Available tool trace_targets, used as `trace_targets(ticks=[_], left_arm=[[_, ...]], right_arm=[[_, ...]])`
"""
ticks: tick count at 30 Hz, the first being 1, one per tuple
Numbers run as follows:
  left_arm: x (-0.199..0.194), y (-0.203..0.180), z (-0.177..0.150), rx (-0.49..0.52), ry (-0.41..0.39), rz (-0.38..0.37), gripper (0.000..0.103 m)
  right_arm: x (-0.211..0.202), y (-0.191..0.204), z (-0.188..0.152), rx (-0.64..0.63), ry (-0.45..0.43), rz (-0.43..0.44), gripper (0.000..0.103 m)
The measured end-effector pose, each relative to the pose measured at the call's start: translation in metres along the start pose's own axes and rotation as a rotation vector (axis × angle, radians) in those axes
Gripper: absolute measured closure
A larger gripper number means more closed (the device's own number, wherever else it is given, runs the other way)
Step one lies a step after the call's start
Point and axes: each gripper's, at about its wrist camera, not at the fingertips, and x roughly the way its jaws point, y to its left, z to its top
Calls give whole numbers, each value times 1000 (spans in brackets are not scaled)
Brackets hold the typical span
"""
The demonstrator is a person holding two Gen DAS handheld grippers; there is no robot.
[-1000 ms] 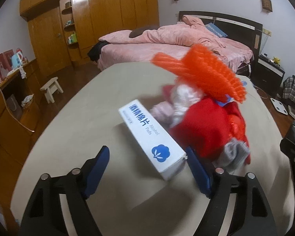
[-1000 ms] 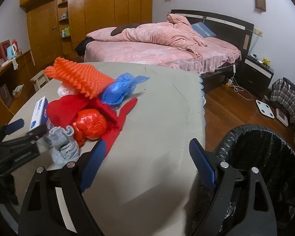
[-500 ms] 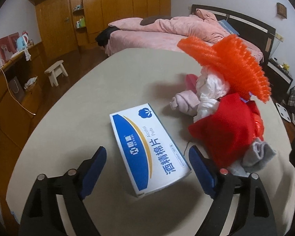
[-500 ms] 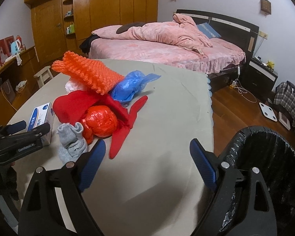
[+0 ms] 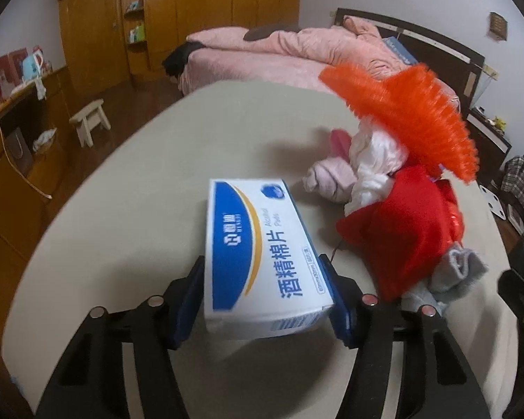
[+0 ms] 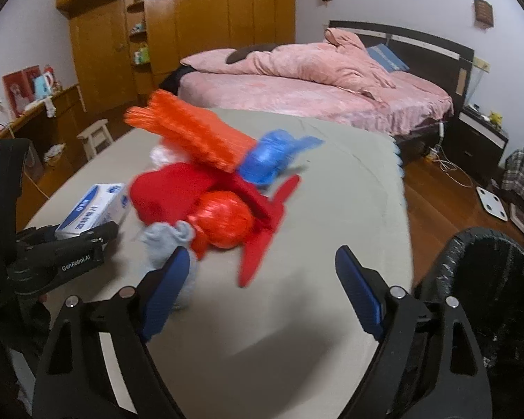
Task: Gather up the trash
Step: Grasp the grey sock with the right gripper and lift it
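A white and blue alcohol pads box [image 5: 262,244] lies on the beige table [image 5: 178,160]. My left gripper [image 5: 267,296] is shut on its near end, blue pads against both sides. The box also shows in the right wrist view [image 6: 94,206]. A trash pile sits beside it: orange foam net [image 5: 408,115], red cloth [image 5: 398,234], grey sock [image 5: 457,269], white and pink rags [image 5: 359,171], orange-red mesh ball [image 6: 227,216], blue plastic bag [image 6: 272,157]. My right gripper [image 6: 258,289] is open and empty, just before the pile.
A black-lined trash bin [image 6: 489,296] stands off the table's right edge. A pink bed [image 6: 314,83] lies behind the table. A wooden wardrobe [image 6: 192,24], a small stool [image 5: 91,118] and a side counter [image 5: 14,132] are on the left.
My left gripper moved forward and closed on the box's near end. My right gripper moved closer to the trash pile and stayed open.
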Motion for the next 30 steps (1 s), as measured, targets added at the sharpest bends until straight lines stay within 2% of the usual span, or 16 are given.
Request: trace_targets(ticks=[5,11,15,17,19,24,30], left_arm=[[-17,10,-2,13,-23,0,44],[-14,20,-7,19,7,0,44],[-5,21,-10,26,39,-14,44],[3,19,-10,29,70,-14,44],[9,20,-12,29,84,-15,45],[-5,20,-7,32,37,-30,48],[-42,9,2,35,-44,-72,48]], right_arm=[[2,21,2,-15,1,42,27],[21,47,-2,-76,51,94,42],[33,55,-7,-94,98,147,70],[33,58,-7,-106,90,148,74],[30,57,-5,-106,88,158,86],[17,52,-1,-101,80,177,87],[-19,41,12,-94,15,194,87]])
